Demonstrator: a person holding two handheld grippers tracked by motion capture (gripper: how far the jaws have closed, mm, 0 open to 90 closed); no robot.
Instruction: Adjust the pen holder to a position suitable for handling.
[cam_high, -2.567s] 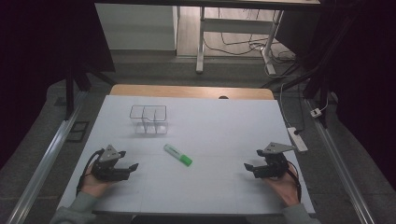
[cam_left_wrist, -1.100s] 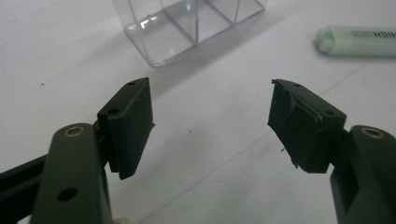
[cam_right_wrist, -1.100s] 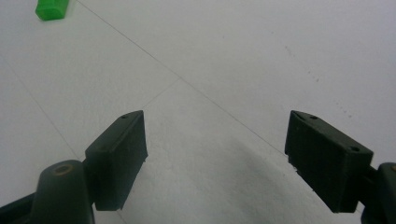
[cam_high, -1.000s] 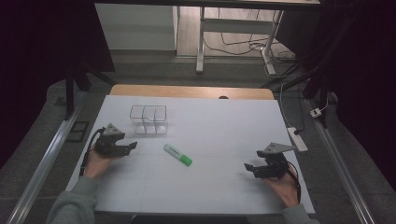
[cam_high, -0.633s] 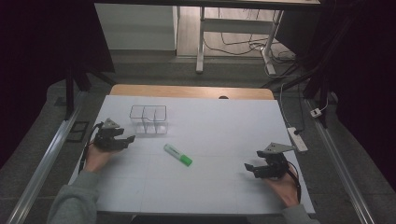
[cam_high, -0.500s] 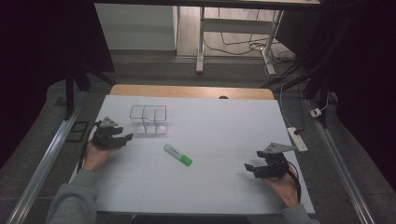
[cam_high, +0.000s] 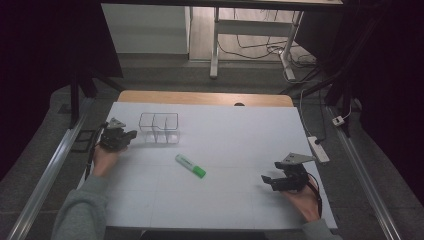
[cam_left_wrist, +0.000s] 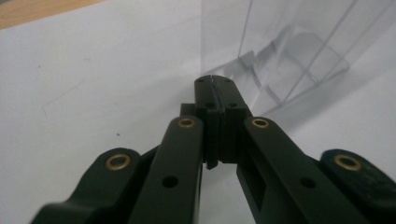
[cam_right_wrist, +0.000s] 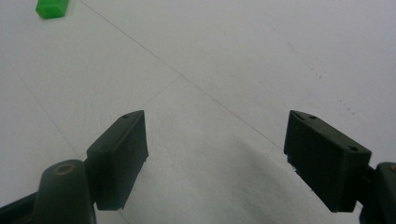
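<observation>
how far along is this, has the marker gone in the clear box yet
Not yet. The marker lies untouched on the table, apart from the box, which looks empty. The left gripper has just closed on nothing, right beside the box. The right gripper rests open. Picking up and placing the marker probably remain.

Clear divided box (cam_high: 159, 128) just ahead of left gripper (cam_high: 131, 135) — blocks path; green marker (cam_high: 190, 166) mid-table — bare sheet elsewhere.

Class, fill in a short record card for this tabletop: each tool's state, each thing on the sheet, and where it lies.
left tool: jaws just closed, nothing between them, tips close to the clear organizer
right tool: open, over bare sheet
clear organizer: far left of the white sheet, compartments look empty
green marker: lying flat near the middle, apart from both tools
</observation>
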